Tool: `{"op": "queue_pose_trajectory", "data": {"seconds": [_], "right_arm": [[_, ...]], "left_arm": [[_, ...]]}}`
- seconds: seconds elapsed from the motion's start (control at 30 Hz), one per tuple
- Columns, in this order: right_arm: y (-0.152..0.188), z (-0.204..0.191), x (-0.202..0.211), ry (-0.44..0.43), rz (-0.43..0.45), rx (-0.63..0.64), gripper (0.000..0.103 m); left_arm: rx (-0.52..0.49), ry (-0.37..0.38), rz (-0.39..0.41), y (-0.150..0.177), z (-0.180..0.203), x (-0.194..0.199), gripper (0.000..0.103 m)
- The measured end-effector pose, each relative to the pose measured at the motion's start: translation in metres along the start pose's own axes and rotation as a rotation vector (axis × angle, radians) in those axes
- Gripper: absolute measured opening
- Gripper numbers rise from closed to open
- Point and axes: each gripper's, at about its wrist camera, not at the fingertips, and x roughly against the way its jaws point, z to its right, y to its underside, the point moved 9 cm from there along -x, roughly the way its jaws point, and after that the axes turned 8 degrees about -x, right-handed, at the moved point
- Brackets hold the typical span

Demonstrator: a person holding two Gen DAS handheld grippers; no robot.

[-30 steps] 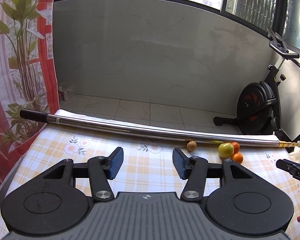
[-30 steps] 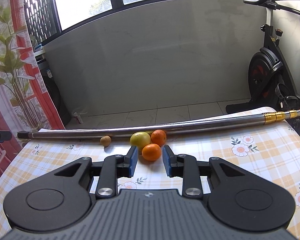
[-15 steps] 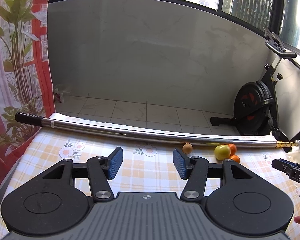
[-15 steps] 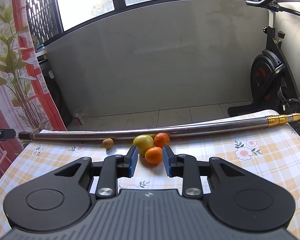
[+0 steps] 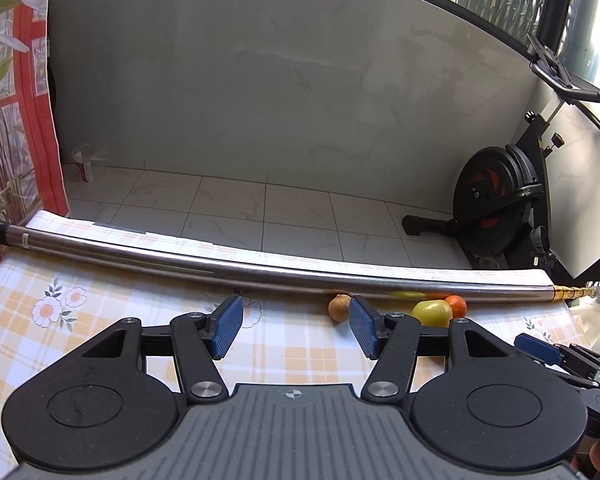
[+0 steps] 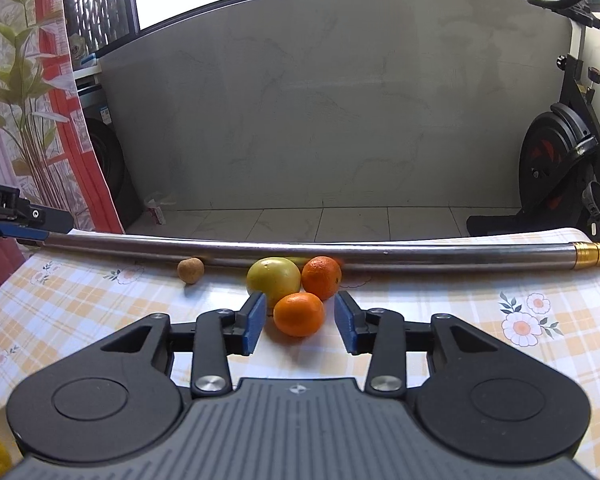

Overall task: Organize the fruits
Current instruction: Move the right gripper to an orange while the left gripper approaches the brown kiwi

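A checked, flowered tablecloth (image 6: 460, 296) covers the table, a steel pole (image 6: 340, 254) along its far edge (tiled floor and an exercise bike (image 5: 496, 208) beyond). The right gripper (image 6: 300, 322) gapes around the near orange (image 6: 299, 314), not gripping. The left gripper (image 5: 296, 326) stands wide open, empty. A yellow-green fruit (image 6: 273, 278), second orange (image 6: 321, 277) and small brown fruit (image 6: 190, 269) lie by the pole.

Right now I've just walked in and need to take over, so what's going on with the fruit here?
A person holds a gripper in each hand over a checked tablecloth. The right gripper is open, its fingers on either side of the near orange but not closed on it. Behind it sit a yellow-green fruit and a second orange, with a small brown fruit apart to the left, all beside a metal pole. The left gripper is open and empty.
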Motion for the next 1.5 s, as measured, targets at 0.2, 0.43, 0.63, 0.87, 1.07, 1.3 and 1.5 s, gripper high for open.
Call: {"op": "queue_pose_trajectory", "data": {"seconds": [0.2, 0.43, 0.63, 0.87, 1.07, 1.3, 1.5], "right_arm": [[0.008, 0.010, -0.032, 0.000, 0.008, -0.042, 0.054], [0.007, 0.008, -0.048, -0.023, 0.012, -0.037, 0.054], [0.010, 0.010, -0.057, 0.000, -0.025, -0.043, 0.054], [0.014, 0.009, -0.058, -0.048, -0.056, -0.059, 0.042], [0.017, 0.015, -0.052, -0.059, -0.040, -0.077, 0.042], [0.016, 0.017, -0.049, -0.074, -0.021, -0.096, 0.042], [0.018, 0.020, -0.047, -0.080, -0.022, -0.109, 0.042]], "left_arm": [[-0.012, 0.005, -0.038, 0.014, 0.006, -0.026, 0.062], [0.030, 0.014, -0.037, 0.009, 0.008, -0.047, 0.063], [0.086, 0.037, -0.066, 0.011, 0.010, -0.064, 0.064], [0.099, 0.036, -0.090, 0.018, 0.008, -0.073, 0.064], [0.204, 0.056, -0.123, 0.025, 0.004, -0.082, 0.064], [0.267, 0.105, -0.137, 0.021, 0.015, -0.101, 0.064], [0.306, 0.107, -0.110, 0.012, 0.028, -0.122, 0.062]]}}
